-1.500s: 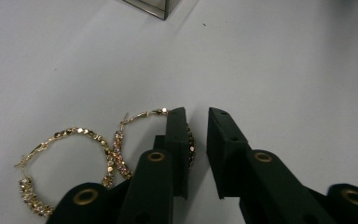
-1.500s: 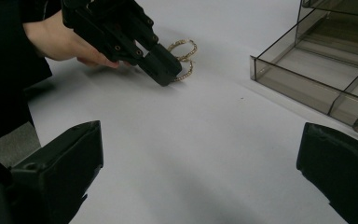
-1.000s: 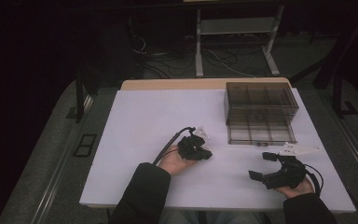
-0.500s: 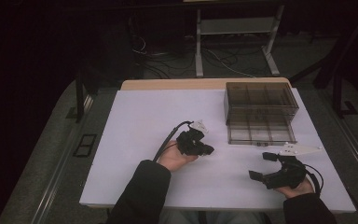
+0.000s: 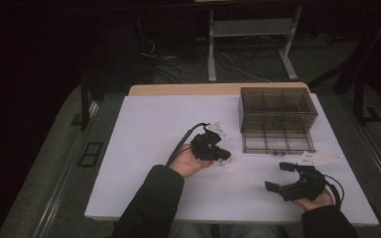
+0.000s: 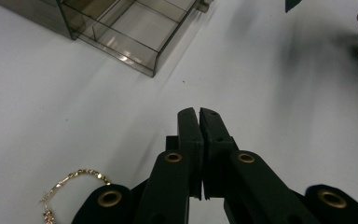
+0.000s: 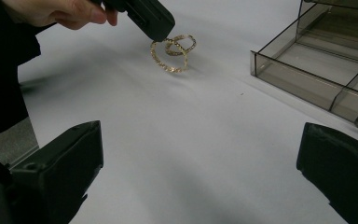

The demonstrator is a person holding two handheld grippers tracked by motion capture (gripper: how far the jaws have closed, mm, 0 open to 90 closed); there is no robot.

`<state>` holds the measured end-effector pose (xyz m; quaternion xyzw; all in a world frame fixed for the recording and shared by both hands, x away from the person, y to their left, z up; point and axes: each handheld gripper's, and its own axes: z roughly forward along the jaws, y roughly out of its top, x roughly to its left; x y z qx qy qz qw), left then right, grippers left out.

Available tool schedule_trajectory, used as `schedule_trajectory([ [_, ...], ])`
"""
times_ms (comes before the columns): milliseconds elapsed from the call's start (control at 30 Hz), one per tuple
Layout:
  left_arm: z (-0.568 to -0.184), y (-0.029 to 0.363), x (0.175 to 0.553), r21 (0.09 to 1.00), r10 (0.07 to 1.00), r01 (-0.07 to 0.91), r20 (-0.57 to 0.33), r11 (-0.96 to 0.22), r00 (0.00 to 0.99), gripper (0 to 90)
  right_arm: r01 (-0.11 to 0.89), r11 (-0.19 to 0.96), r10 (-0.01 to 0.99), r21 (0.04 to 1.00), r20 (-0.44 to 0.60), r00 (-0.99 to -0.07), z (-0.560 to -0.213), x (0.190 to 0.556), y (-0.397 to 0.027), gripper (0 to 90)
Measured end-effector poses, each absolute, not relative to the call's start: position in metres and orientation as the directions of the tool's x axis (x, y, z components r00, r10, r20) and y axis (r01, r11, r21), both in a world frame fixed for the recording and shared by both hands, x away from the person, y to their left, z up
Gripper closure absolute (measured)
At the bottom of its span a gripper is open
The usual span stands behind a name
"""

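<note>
The white desk (image 5: 144, 148) lay under dim light. My left gripper (image 5: 222, 157) was clenched on one end of the gold chain (image 7: 173, 53), lifting it near the desk's middle. The open drawer (image 5: 278, 143) lay just rightward; my right gripper (image 5: 280, 176) waited released, near the front edge.

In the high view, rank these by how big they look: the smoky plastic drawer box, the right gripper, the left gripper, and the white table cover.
1. white table cover
2. smoky plastic drawer box
3. right gripper, fingers spread open
4. left gripper, fingers shut

The two grippers look close in size; the spread fingers make the right one look larger.
</note>
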<state>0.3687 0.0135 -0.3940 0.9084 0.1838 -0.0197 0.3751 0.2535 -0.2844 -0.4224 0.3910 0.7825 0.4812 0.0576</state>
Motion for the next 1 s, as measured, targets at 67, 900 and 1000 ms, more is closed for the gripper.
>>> schedule_trajectory([
  [67, -0.391, 0.013, 0.37, 0.675, 0.314, 0.341, -0.167, -0.655, 0.935, 88.1, 0.554, 0.23, 0.667, 0.8, 0.285, -0.688, -0.422, 0.254, -0.285, 0.0],
  [900, -0.341, -0.006, 0.386, 0.708, 0.297, 0.29, -0.118, -0.644, 0.947, 88.0, 0.555, 0.225, 0.666, 0.801, 0.289, -0.688, -0.422, 0.253, -0.286, 0.0],
  [1000, -0.337, -0.012, 0.387, 0.706, 0.295, 0.287, -0.115, -0.647, 0.949, 88.0, 0.554, 0.223, 0.666, 0.802, 0.29, -0.687, -0.422, 0.253, -0.286, 0.0],
])
